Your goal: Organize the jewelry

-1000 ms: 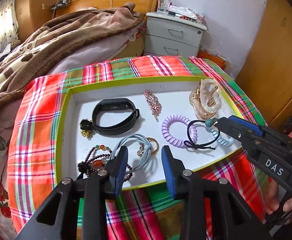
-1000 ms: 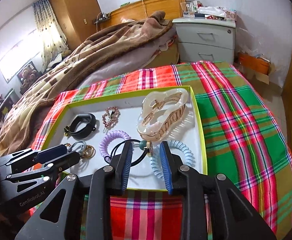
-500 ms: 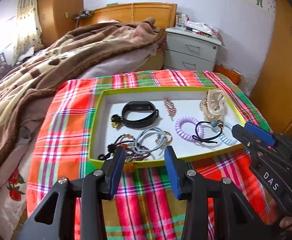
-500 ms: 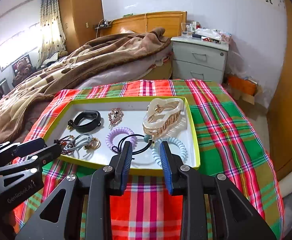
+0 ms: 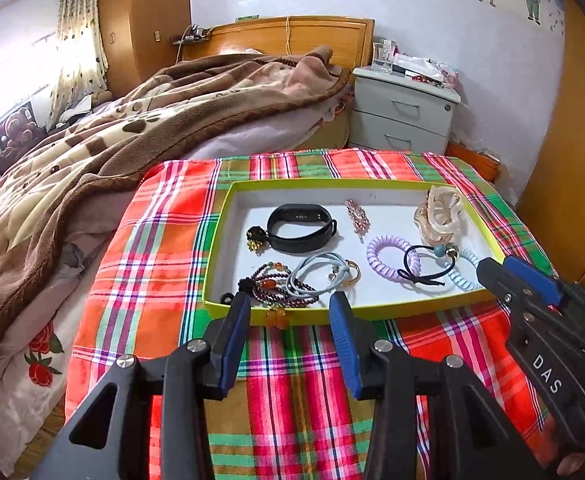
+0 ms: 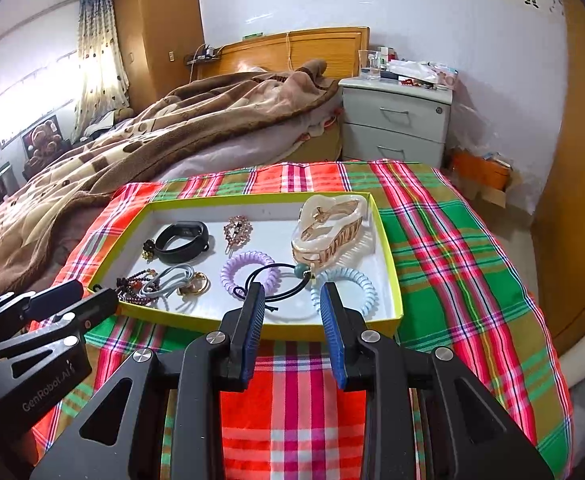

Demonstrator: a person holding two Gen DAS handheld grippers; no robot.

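Observation:
A yellow-green tray with a white floor lies on the plaid cloth. It holds a black wristband, a rhinestone hair clip, a cream claw clip, a purple coil tie, a black elastic with a bead, a pale blue coil tie, a grey tie with a gold ring and a dark bead bracelet. My left gripper hovers open before the tray's front left. My right gripper hovers open before its front right. Neither holds anything.
The plaid cloth covers a low table. A bed with a brown blanket runs along the left. A grey nightstand stands behind the table, and wooden wardrobe doors close the right side.
Both grippers have drawn back from over the tray toward its front edge and risen a little. The left jaws stand slightly wider. The items in the tray have not moved.

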